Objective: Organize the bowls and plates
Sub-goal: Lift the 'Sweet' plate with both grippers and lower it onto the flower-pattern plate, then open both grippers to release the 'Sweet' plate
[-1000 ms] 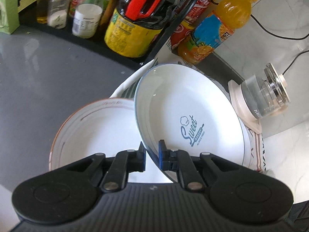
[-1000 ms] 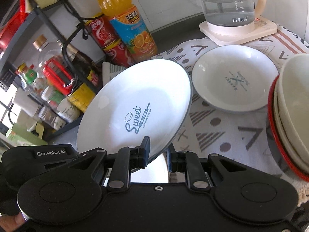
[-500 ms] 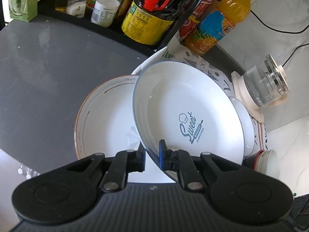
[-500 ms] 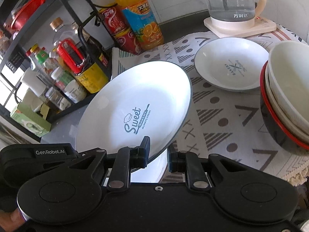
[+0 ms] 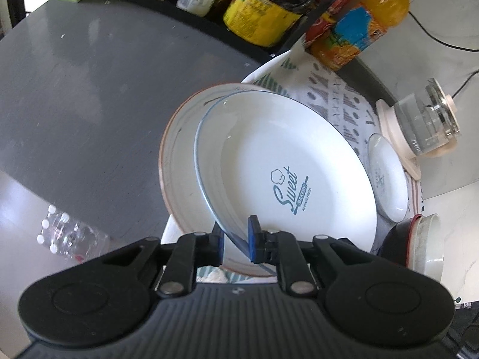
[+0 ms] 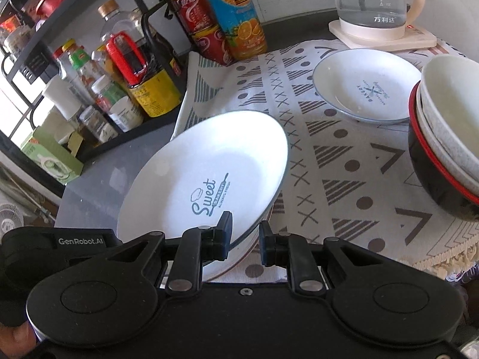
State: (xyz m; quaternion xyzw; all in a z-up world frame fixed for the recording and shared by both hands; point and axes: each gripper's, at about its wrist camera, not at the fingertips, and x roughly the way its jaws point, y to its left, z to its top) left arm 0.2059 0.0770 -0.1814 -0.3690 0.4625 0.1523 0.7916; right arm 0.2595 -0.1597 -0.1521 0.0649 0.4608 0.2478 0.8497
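Note:
A white "Sweet" plate (image 5: 284, 161) with a thin blue rim is held tilted by both grippers at its near rim. My left gripper (image 5: 235, 240) is shut on that rim; my right gripper (image 6: 245, 239) is shut on the same plate (image 6: 203, 167). Beneath it lies a larger white plate with a brown rim (image 5: 179, 161), whose edge shows in the right wrist view (image 6: 227, 266). A smaller white plate (image 6: 366, 88) lies on the patterned cloth (image 6: 329, 155). A stack of bowls (image 6: 446, 137), white ones in a black, red-rimmed one, stands at the right.
A black rack (image 6: 36, 59) with sauce bottles and jars stands at the left back. An orange juice bottle (image 6: 236, 15) and red cans (image 6: 197, 18) stand behind the cloth. A glass kettle (image 6: 377, 6) sits at the back right. The grey counter (image 5: 74, 89) lies left.
Both grippers have carried the "Sweet" plate back and over the brown-rimmed plate, which is now mostly covered. The bowls and small plate have come further into view.

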